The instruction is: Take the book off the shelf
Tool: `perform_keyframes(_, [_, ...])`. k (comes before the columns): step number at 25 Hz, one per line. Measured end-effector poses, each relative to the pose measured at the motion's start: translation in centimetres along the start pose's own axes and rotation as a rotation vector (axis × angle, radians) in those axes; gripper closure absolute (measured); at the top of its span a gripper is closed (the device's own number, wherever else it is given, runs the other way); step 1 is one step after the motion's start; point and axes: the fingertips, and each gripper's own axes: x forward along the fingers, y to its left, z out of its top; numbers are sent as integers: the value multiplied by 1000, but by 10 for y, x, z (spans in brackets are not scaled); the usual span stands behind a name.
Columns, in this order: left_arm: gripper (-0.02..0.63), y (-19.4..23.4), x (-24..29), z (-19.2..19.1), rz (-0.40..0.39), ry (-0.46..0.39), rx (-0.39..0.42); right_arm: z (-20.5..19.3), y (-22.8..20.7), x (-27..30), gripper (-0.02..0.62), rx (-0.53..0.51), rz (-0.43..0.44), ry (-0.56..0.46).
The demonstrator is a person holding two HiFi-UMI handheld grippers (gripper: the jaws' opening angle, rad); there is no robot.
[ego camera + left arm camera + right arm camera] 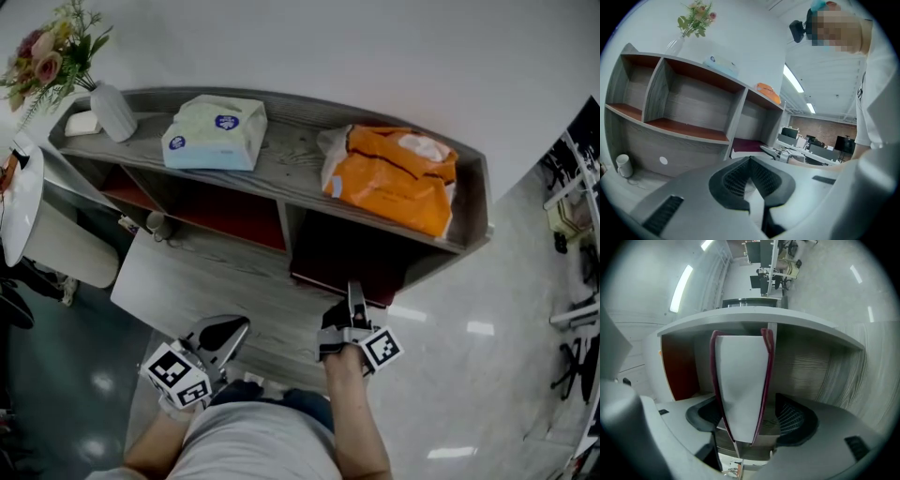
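We are holding our right gripper (353,302) wide open around the book (740,380), which is lying flat in the bottom right box of the shelf (291,141). Nothing is squeezing it, so pulling now is risking a slip and a drop. Our left gripper (223,330) is hanging shut and empty.

Left gripper (223,336): jaws pressed together, tucked in close to the body.
Right gripper (353,300): jaws spread wide, forearm (361,422) reaching forward.
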Motion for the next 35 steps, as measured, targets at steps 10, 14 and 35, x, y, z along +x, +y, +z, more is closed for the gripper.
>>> perform_keyframes(10, [591,-5,2,-2,17,4,1,3,0,11,311,83,3,-5])
perform_keyframes(14, [591,-6,0,1,15,-3,4,2,0,10,322,91,-15,-3])
perform_keyframes(35, [591,-24,-12,-6,-111,7,12,-29,15,-53,368,108,-29,-26])
